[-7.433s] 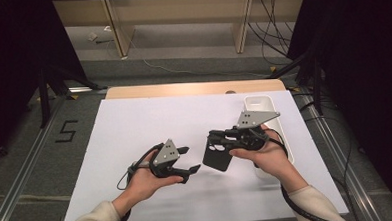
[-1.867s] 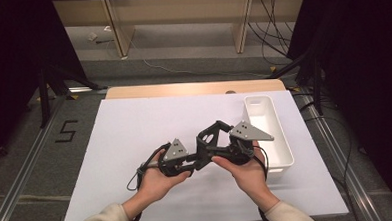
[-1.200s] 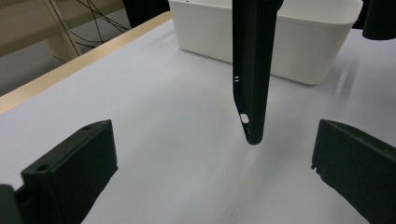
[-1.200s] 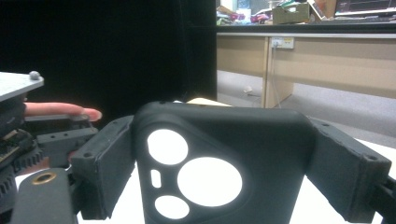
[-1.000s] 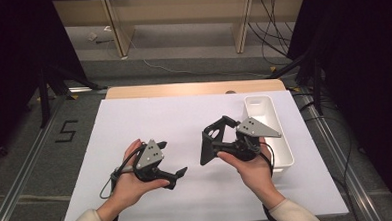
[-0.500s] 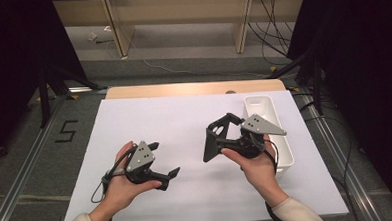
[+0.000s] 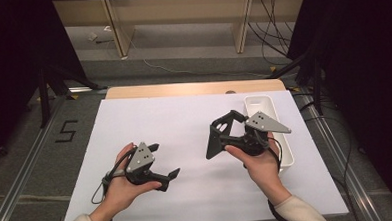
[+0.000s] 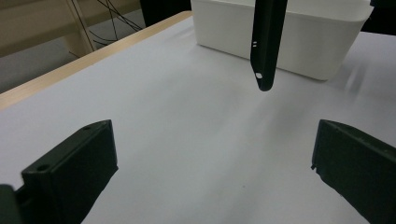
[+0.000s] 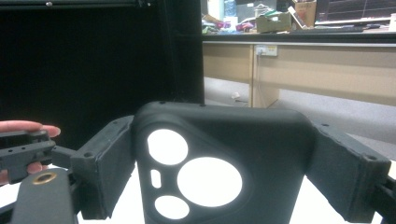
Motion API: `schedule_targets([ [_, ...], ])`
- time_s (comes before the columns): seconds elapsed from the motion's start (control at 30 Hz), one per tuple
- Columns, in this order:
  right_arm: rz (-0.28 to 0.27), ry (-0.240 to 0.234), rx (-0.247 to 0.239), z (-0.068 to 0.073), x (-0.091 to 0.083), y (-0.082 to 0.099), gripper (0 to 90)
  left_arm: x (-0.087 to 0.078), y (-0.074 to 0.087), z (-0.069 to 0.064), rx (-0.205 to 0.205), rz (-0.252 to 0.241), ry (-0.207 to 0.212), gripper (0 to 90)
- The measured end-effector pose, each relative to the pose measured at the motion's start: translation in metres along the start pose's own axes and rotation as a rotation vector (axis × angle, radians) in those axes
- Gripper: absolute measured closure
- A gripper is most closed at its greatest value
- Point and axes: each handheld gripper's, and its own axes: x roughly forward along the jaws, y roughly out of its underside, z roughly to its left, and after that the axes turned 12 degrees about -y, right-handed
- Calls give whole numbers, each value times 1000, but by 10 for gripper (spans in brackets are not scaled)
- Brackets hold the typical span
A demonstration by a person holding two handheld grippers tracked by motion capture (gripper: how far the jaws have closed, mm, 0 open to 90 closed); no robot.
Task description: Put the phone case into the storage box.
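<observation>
Phone case (image 9: 219,168): a black case with round camera cut-outs, sitting between the jaws of the right gripper (image 7: 225,134), which are pinching its two side edges; it is hanging above the bench just left of the white bin (image 7: 264,105).
Case axis: in the high view (image 7: 214,143) its long axis is running steeply downward toward the bench, its flat face turned leftward; in the left gripper view (image 8: 266,42) it is showing edge-on, upright.
Cut off: its lower end is running off the bottom of the right gripper view.
Left gripper (image 7: 162,162): jaws are standing spread with nothing between them, well apart from the case.
Bench (image 7: 184,121): white sheet, wooden strip along its far edge.
Room: grey floor, dark curtains at both sides, cables trailing beyond.
</observation>
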Motion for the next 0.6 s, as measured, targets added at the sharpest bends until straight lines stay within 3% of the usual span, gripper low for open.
schedule_targets([
  [0.6, -20, 15, 1, -9, -2, -9, 157, -3, 6, 3, -24, 6, -18, 0],
])
